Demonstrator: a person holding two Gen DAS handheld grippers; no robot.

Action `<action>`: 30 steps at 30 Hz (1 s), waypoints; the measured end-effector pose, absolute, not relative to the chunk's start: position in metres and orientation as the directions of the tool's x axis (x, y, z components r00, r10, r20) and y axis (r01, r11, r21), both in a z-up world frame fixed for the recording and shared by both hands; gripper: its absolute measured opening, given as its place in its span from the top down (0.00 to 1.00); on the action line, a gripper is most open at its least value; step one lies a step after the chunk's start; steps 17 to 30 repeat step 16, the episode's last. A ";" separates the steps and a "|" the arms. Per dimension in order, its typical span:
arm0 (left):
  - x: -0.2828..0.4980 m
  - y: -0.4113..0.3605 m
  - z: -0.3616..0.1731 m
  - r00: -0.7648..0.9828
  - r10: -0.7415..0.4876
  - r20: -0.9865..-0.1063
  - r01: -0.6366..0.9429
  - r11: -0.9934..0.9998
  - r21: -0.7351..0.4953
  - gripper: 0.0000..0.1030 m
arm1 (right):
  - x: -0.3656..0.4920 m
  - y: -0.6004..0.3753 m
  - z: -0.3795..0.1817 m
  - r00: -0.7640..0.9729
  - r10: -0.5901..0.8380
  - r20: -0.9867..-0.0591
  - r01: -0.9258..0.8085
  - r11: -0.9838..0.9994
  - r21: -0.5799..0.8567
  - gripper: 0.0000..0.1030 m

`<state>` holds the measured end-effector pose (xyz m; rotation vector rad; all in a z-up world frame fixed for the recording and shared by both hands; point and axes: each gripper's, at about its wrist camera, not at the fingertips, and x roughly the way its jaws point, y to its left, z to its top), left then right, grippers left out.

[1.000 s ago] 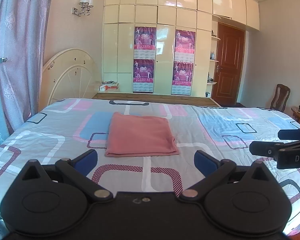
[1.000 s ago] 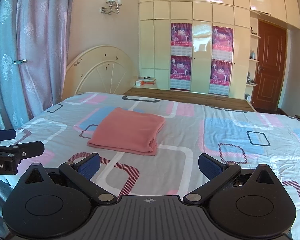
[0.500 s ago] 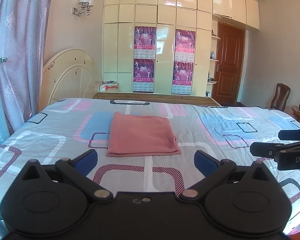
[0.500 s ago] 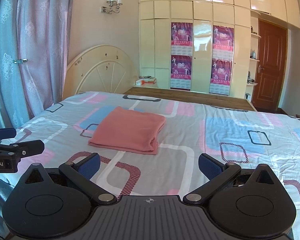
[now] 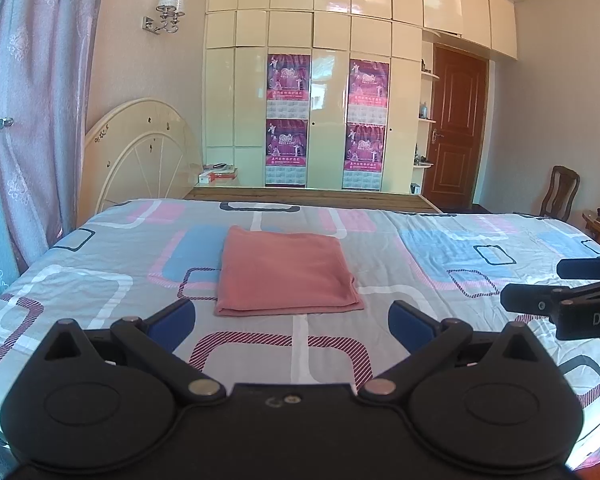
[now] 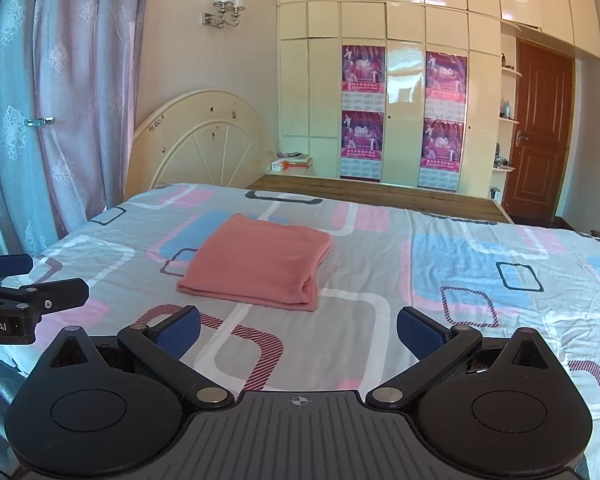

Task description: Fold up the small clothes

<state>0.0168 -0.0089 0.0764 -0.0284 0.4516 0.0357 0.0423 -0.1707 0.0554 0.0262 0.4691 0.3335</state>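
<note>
Holding both grippers above the near edge of the bed [image 5: 100, 276], we keep the left gripper [image 5: 292, 322] with its fingers [image 5: 172, 320] spread wide and empty, and the right gripper [image 6: 298, 330] likewise spread and empty. Our pink cloth [image 5: 286, 276] lies folded into a neat rectangle on the patterned sheet, ahead of both grippers and touching neither. From the right view its stacked folded edges [image 6: 310, 288] face us. Behind the bed we see the headboard [image 5: 140, 152], the wardrobe [image 5: 328, 80] with posters [image 5: 288, 78], and a brown door [image 5: 456, 128].
</note>
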 end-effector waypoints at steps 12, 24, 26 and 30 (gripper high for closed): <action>0.020 0.014 0.080 0.907 0.006 -0.420 -0.018 1.000 -0.025 0.01 | 0.047 -0.167 0.053 0.835 0.324 -0.445 -0.317 0.944 0.091 0.00; 0.023 0.018 0.077 0.902 0.005 -0.431 -0.014 1.000 -0.018 0.00 | 0.049 -0.166 0.052 0.832 0.328 -0.447 -0.321 0.943 0.093 0.00; 0.023 0.018 0.077 0.902 0.005 -0.431 -0.014 1.000 -0.018 0.00 | 0.049 -0.166 0.052 0.832 0.328 -0.447 -0.321 0.943 0.093 0.00; 0.023 0.018 0.077 0.902 0.005 -0.431 -0.014 1.000 -0.018 0.00 | 0.049 -0.166 0.052 0.832 0.328 -0.447 -0.321 0.943 0.093 0.00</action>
